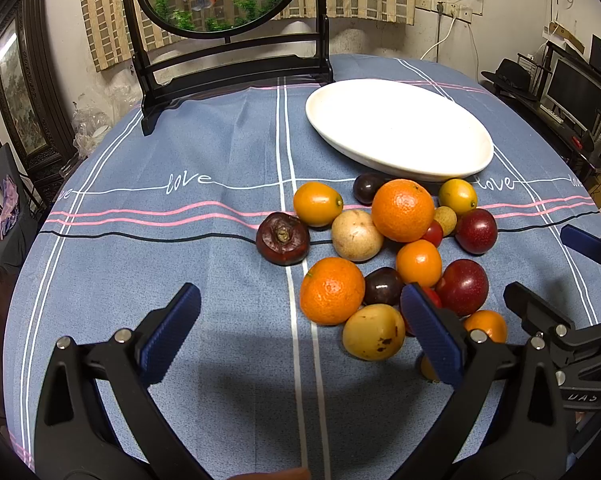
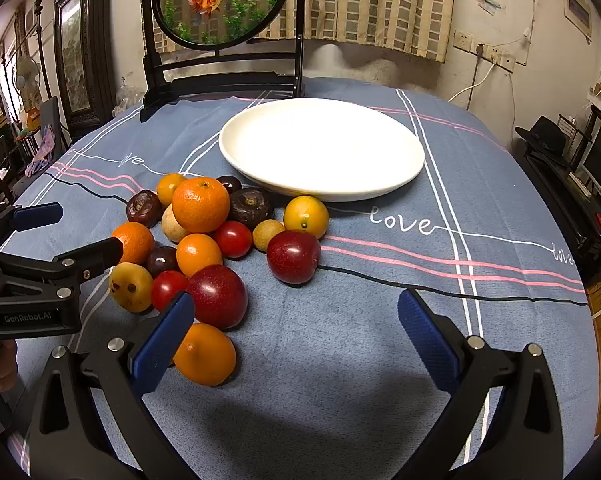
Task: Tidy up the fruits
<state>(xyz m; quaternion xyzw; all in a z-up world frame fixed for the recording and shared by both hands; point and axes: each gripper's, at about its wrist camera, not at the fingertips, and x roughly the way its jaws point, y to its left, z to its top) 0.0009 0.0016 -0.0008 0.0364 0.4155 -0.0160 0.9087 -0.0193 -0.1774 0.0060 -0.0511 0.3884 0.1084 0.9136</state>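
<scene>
Both tongs gape empty: the fruit pile [image 2: 204, 248] lies at ten o'clock of the right tongs [image 2: 296, 340], seemingly nearer them; plate [image 2: 404, 176] beyond.

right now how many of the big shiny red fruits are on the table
2. One red fruit sits at the pile's right edge, by the yellow citrus; the other red fruit lies nearer the camera, behind an orange. More could be hidden.

Bare surface [image 2: 340, 340] lies open between the right fingers [image 2: 428, 340]; the fruit pile [image 2: 220, 240] crowds their left side, with the empty white plate [image 2: 320, 184] beyond.
</scene>
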